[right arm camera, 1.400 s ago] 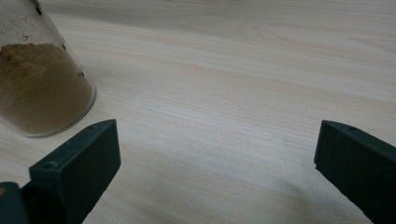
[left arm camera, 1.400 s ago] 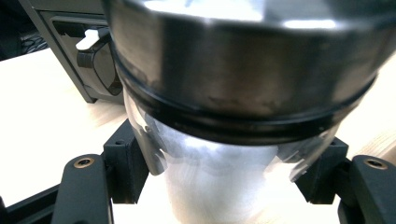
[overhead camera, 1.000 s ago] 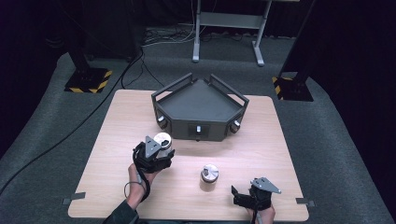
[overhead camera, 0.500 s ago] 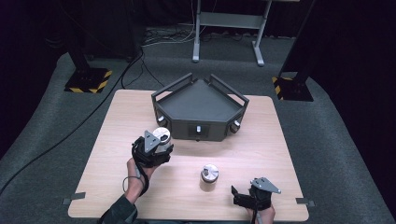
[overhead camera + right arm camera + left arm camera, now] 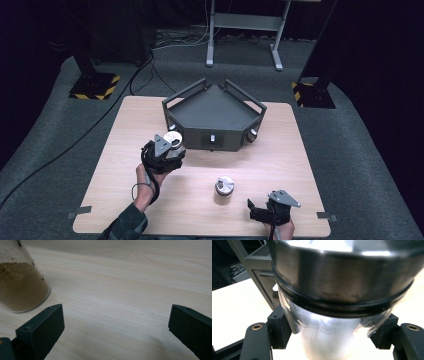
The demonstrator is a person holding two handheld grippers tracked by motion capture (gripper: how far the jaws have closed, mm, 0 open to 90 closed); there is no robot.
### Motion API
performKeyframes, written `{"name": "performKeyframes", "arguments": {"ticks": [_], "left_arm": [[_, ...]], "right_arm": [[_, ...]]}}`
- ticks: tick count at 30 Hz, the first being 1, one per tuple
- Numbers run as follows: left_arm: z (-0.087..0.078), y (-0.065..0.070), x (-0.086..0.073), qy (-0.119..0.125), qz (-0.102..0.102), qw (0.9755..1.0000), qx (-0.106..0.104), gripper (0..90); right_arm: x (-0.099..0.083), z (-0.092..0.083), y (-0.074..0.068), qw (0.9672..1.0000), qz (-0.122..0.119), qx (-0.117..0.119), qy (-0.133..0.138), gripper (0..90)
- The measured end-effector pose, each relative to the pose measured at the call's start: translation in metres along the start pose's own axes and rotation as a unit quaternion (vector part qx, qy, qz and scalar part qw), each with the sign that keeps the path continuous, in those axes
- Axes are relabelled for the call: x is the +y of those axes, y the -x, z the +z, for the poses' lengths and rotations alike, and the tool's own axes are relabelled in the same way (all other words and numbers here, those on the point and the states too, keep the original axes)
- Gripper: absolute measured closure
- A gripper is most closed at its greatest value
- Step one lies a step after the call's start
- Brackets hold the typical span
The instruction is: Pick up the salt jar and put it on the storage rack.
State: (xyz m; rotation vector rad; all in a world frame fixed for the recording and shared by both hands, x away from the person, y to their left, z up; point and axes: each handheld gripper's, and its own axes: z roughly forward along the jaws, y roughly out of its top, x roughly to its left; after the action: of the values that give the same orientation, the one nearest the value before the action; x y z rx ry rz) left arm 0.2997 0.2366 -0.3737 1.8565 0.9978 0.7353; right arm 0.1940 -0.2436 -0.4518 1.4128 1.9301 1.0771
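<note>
My left gripper (image 5: 167,150) is shut on a clear jar with a metal lid (image 5: 173,141), held above the table just left of the dark angular tray (image 5: 215,107). In the left gripper view the jar (image 5: 332,322) looms large between the two black jaws, whose pads press its sides. A second jar (image 5: 224,187) with brown powder stands on the table near the front centre. My right gripper (image 5: 256,210) rests low at the front right, open, with bare table between its jaws. In the right gripper view (image 5: 115,327) the powder jar (image 5: 21,285) stands at the upper left, apart from the jaws.
The wooden table (image 5: 300,150) sits on grey carpet. The tray has rails and small knobs (image 5: 252,133) on its front faces. A metal stand (image 5: 240,30) and black posts with yellow-striped bases (image 5: 95,85) are beyond the table. A cable (image 5: 100,120) trails off left.
My left gripper has carried the metal-lidded jar a little farther from the person, closer to the tray's left front face. The right gripper and the powder jar have stayed put.
</note>
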Motion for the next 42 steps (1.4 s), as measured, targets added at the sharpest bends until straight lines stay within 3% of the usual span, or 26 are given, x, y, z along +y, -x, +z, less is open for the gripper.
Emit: {"name": "performKeyframes", "arguments": {"ticks": [42], "left_arm": [[0.015, -0.012, 0.037, 0.003, 0.009, 1.0000, 0.001, 31.4]], "right_arm": [[0.001, 0.000, 0.000, 1.0000, 0.001, 0.000, -0.002, 0.0]]}}
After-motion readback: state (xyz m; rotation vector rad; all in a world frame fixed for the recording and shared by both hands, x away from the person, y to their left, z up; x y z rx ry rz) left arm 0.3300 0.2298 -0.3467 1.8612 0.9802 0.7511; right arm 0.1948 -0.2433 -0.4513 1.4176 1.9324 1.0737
